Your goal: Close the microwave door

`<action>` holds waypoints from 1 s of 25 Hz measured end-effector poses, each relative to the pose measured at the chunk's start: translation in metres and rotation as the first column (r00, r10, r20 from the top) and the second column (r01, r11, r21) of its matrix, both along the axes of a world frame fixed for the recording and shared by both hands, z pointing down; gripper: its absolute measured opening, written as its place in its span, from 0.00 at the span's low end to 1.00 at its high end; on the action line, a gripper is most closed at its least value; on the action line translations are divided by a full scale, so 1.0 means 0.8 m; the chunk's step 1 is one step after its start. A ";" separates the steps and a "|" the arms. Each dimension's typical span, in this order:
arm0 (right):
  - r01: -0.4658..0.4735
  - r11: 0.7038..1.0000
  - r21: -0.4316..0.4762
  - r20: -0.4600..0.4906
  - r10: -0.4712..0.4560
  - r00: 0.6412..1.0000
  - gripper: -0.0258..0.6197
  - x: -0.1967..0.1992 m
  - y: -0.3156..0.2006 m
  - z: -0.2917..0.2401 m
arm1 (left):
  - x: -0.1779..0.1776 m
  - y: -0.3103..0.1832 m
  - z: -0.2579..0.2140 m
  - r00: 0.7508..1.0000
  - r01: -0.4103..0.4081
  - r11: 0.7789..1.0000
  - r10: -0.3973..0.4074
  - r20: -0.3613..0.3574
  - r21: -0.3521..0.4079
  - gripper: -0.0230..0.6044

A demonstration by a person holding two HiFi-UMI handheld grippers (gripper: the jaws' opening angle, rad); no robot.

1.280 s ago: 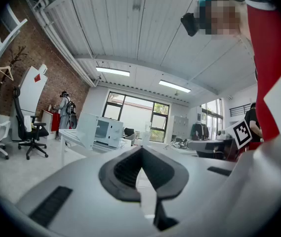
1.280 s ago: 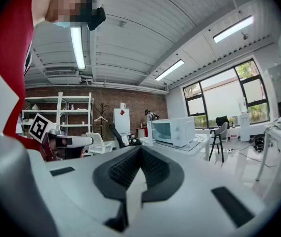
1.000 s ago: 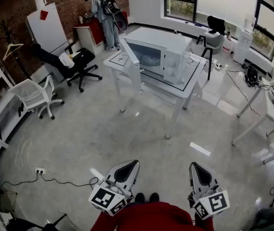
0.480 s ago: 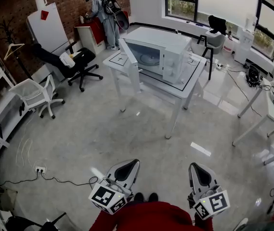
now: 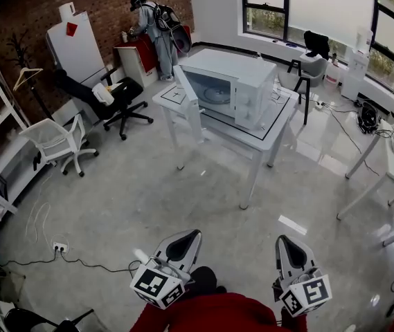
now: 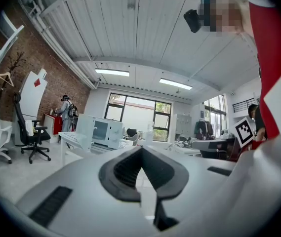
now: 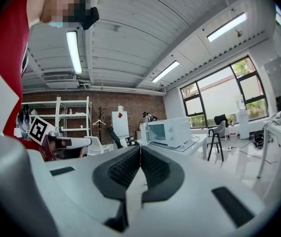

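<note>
A white microwave [image 5: 242, 81] stands on a white table [image 5: 276, 122] across the room, its door [image 5: 187, 87] swung wide open to the left. The same microwave [image 6: 105, 132] shows small in the left gripper view and, as the microwave [image 7: 169, 131], in the right gripper view. Both grippers hang low near my body, far from the table. My left gripper [image 5: 191, 235] is shut with nothing in it, its tips [image 6: 141, 149] touching. My right gripper [image 5: 282, 239] is shut and empty too, its tips [image 7: 140, 149] together.
A black office chair [image 5: 117, 95] and a white chair [image 5: 58, 138] stand at the left. A person [image 5: 156, 30] stands at the red cabinet by the brick wall. A power strip with cable [image 5: 59, 247] lies on the floor. More tables [image 5: 383, 171] sit at the right.
The view has shifted slightly, with the table and microwave now sitting a bit further right and lower in the picture. Both grippers stay shut and keep their places near my body.
</note>
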State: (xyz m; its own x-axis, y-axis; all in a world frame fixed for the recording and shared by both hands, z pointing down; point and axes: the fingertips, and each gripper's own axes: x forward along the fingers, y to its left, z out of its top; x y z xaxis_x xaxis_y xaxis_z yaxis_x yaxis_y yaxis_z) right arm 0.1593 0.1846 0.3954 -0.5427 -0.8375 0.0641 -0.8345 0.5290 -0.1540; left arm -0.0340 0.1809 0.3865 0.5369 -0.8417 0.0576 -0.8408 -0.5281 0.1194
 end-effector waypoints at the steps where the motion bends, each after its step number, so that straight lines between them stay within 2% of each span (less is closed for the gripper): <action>1: -0.005 1.000 0.003 0.006 0.005 1.000 0.06 0.001 -0.003 -0.002 | -0.003 -0.003 -0.001 1.000 0.011 1.000 -0.011 0.005 0.001 0.05; 6: -0.017 1.000 0.015 0.022 0.017 1.000 0.06 0.004 -0.027 -0.001 | -0.019 -0.031 0.001 0.999 0.054 0.999 -0.054 -0.008 0.001 0.05; 11: -0.035 0.999 0.012 0.036 0.035 0.999 0.06 -0.002 -0.068 0.005 | -0.030 -0.078 0.006 0.998 0.053 0.999 -0.053 -0.014 0.005 0.05; 20: -0.023 1.000 -0.021 0.015 0.023 1.000 0.06 -0.047 -0.184 0.008 | -0.073 -0.197 0.004 0.997 0.064 0.998 -0.064 -0.034 -0.009 0.05; 25: -0.012 0.998 -0.056 0.013 0.012 1.000 0.06 -0.074 -0.250 0.009 | -0.092 -0.260 0.004 0.998 0.054 0.998 -0.054 -0.021 -0.035 0.05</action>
State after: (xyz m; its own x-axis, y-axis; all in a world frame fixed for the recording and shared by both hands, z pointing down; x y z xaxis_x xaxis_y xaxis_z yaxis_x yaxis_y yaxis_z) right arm 0.1004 -0.0154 0.4025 -0.5338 -0.8392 0.1038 -0.8384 0.5093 -0.1942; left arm -0.1078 -0.0272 0.3896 0.4922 -0.8672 0.0760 -0.8649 -0.4773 0.1555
